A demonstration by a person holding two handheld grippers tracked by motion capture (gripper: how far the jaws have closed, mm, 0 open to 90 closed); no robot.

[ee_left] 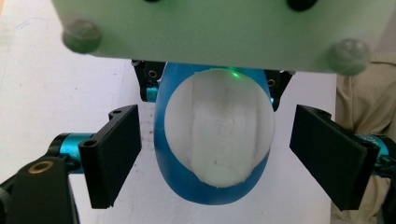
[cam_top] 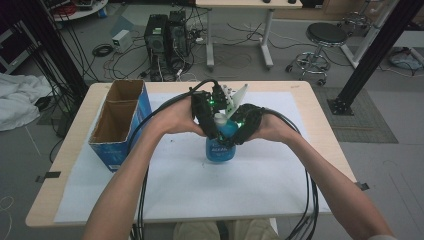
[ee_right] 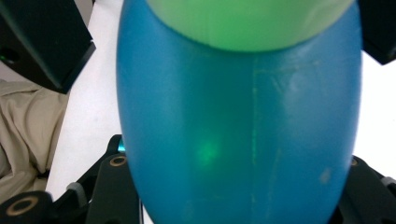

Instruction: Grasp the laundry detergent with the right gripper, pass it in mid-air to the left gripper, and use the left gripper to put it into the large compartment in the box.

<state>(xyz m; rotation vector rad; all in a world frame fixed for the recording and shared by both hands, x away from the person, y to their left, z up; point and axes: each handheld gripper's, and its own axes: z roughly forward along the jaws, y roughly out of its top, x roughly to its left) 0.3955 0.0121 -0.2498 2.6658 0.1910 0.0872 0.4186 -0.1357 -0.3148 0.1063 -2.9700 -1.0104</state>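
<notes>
In the high view, the person's forearms are coming up from the bottom of the frame and meeting at the centre, where both hands are closing in on a blue bottle [cam_top: 220, 145] that is standing upright on the white sheet [cam_top: 260, 180] covering the tabletop [cam_top: 320, 115]. The left hand-held gripper [cam_top: 212, 120] is sitting over the bottle's top from the left; in the left gripper view its jaws are standing wide apart, released, one on each side of the bottle's white cap [ee_left: 219, 128] and clear of it. The right hand-held gripper [cam_top: 240, 127] is pressing in from the right; in the right gripper view its jaws are hugging the lower sides of the blue body [ee_right: 238, 135] at the bottom of the frame, apparently grasping the bottle. Further left in the high view, an open blue cardboard box [cam_top: 120, 122] is resting on the tabletop.
</notes>
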